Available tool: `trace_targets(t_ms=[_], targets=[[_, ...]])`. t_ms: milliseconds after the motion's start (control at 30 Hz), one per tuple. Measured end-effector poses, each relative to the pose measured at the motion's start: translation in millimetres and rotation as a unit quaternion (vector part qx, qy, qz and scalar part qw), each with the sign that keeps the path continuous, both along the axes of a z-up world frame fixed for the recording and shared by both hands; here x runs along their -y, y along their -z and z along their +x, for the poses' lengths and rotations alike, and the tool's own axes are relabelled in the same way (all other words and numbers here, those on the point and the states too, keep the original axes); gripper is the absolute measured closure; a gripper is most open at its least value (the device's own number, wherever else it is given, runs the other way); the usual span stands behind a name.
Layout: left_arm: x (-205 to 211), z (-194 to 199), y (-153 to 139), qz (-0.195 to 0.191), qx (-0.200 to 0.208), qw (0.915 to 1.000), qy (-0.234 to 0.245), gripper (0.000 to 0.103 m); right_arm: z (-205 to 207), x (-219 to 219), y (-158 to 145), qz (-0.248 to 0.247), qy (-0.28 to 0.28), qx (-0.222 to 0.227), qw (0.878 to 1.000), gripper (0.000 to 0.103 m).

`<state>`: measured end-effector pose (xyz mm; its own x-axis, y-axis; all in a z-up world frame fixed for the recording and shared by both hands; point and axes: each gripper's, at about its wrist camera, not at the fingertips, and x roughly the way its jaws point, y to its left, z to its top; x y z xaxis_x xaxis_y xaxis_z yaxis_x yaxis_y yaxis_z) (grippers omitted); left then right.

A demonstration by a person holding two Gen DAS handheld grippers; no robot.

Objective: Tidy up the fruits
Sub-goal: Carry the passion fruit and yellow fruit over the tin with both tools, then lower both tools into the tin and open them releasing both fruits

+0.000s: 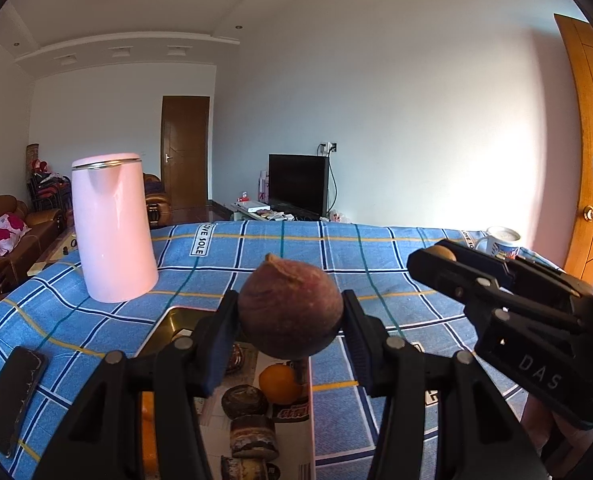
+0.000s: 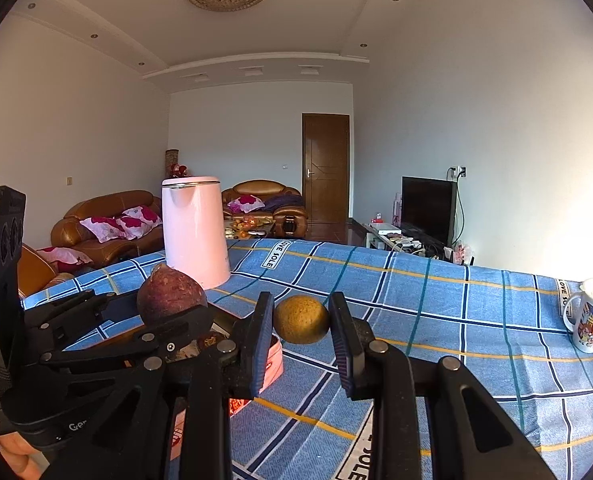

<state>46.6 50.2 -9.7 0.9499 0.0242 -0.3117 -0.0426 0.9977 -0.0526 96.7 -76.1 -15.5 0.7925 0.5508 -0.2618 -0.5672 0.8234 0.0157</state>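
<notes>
Left claw (image 1: 290,316): clenched on a reddish-brown round fruit (image 1: 290,308), held aloft between both pads, stem end uppermost. Directly beneath: an open box (image 1: 310,384) holding an orange (image 1: 280,384) and several dark, flattish brown pieces (image 1: 244,400), kind not determinable. Grip placed at the fruit's widest part; contact area small on a curved skin.

Right claw (image 2: 301,320): grasping a yellowish-brown round fruit (image 2: 301,319), pads pressed on both flanks. Whether raised or resting on the tabletop (image 2: 436,320): cannot tell. Positioned just beside the box's pink edge (image 2: 274,356), to its right.

Further back: a dark phone (image 1: 12,396) at the left margin of the blue checked cloth, a pink kettle (image 1: 112,228) standing upright behind the box, a printed mug (image 2: 592,316) near the far right edge.

Risks assessed:
- Slip of either round fruit if pressure eases before lowering; likely roll across the cloth toward an edge.
- Bruising or dislodging of the orange if the left fruit is dropped rather than set down.
- Collision of the two claws, both converging near the box.
- Kettle strike from a wide leftward sweep.
</notes>
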Motion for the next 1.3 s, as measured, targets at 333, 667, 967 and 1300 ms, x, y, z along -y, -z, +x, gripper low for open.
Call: trace_targets(t_ms=[333,667,967,1300], targets=[[-25,-2,-1,-0.003,-0.009,0.9997,-0.021,0.051,6,-23,-2,-0.001,-0.026,-0.012,1.0,0.073],[-59,0,5,-0.011,-0.025,0.9987,-0.044,0.051,15,-56,4,-0.007,-0.052,-0.039,0.998,0.073],[-82,3,13,-0.015,-0.038,0.9975,-0.058,0.051,23,-81,12,-0.019,-0.063,-0.056,0.996,0.073],[-95,6,16,-0.019,-0.047,0.9969,-0.06,0.051,26,-99,18,-0.033,-0.072,-0.072,0.994,0.073]])
